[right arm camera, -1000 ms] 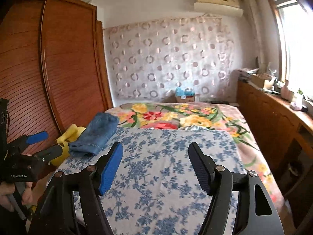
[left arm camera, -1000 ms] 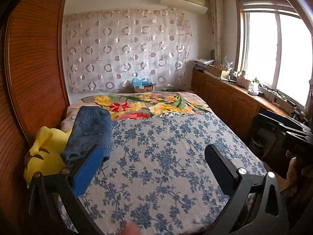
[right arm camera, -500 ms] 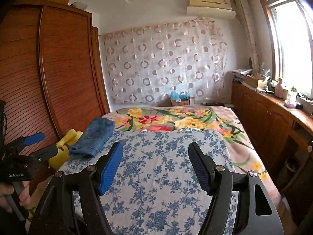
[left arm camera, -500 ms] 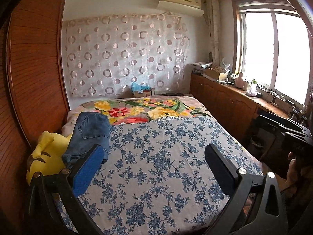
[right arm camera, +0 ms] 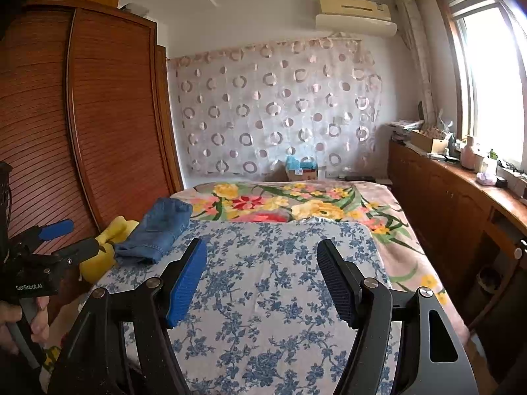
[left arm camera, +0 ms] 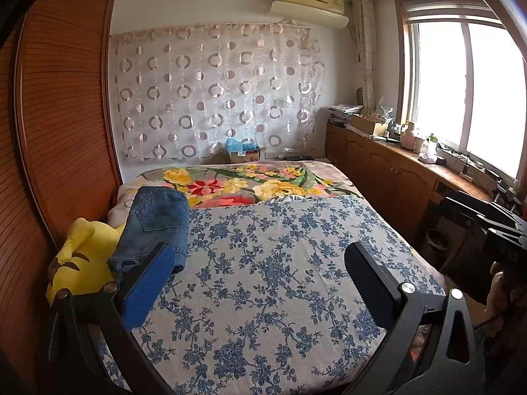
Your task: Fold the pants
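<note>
Folded blue denim pants [left arm camera: 154, 227] lie at the left side of the bed, partly on a yellow plush toy [left arm camera: 80, 263]; they also show in the right wrist view [right arm camera: 158, 227]. My left gripper [left arm camera: 260, 276] is open and empty, held above the near end of the bed, well back from the pants. My right gripper [right arm camera: 263, 279] is open and empty above the blue flowered sheet [right arm camera: 280, 296]. In the right wrist view the left gripper [right arm camera: 66, 240] shows at the left edge, in a hand.
A wooden wardrobe [right arm camera: 108, 115] stands along the bed's left side. A flowered blanket [left arm camera: 250, 187] covers the far end. A low wooden cabinet [left arm camera: 395, 171] with clutter runs under the window on the right. A small box [right arm camera: 301, 169] sits by the curtained wall.
Both grippers have drawn back and risen a little from the bed, so more of the room shows. The pants have not moved. Both grippers stay open.
</note>
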The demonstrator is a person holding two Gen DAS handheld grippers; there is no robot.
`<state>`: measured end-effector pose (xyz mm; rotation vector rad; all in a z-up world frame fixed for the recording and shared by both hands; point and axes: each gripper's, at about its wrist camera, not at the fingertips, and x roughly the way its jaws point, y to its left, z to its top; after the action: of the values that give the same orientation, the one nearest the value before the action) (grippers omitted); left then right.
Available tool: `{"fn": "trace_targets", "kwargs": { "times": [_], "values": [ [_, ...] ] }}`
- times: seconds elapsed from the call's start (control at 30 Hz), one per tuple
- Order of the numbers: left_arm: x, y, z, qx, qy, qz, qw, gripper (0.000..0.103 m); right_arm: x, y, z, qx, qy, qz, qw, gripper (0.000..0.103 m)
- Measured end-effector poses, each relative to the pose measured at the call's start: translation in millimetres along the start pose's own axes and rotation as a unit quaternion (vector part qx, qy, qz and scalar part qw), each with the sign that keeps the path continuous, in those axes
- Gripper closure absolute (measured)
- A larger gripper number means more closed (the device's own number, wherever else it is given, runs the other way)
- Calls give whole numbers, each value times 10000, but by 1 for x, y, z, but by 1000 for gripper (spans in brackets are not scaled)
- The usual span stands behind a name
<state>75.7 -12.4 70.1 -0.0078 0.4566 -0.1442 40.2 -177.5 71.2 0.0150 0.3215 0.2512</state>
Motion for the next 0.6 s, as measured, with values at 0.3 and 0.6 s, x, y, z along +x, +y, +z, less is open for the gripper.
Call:
{"fn": "trace_targets", "kwargs": {
  "times": [0.3, 0.6],
  "values": [
    [0, 3, 0, -21, -10, 7, 10000, 0, 1, -4, 0, -1, 11, 28, 10000, 32],
    [0, 3, -1, -19, -16, 8, 10000, 0, 1, -6, 2, -30, -1, 45, 10000, 32]
  ]
}}
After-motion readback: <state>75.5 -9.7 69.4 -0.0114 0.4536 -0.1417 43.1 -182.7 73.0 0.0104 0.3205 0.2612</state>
